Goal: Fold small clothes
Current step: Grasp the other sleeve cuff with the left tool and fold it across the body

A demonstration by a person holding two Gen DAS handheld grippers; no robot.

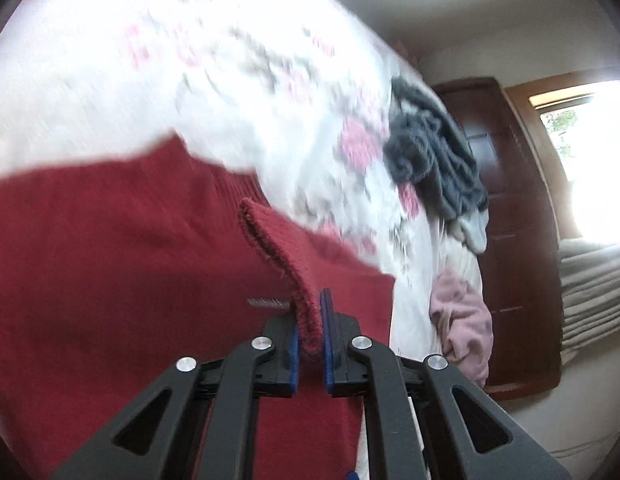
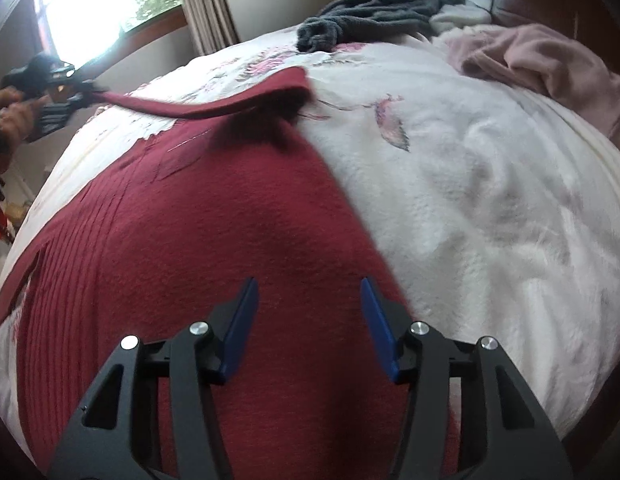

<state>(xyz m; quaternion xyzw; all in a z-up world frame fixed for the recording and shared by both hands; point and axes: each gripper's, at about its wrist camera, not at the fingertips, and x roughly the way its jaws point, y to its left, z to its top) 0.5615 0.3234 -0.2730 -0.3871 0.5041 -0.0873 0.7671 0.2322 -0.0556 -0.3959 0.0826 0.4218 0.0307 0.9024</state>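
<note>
One claw (image 1: 310,336) pinching sweater (image 1: 110,260) hem

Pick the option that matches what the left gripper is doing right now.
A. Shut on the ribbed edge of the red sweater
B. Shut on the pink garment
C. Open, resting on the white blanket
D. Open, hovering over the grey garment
A. In the left wrist view the left gripper has its blue pads closed on the ribbed edge of the red sweater; the right gripper is open above it.

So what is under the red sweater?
The white floral blanket shows around the red sweater; whatever lies directly beneath is covered. The left hand-held gripper lifts one edge.
</note>
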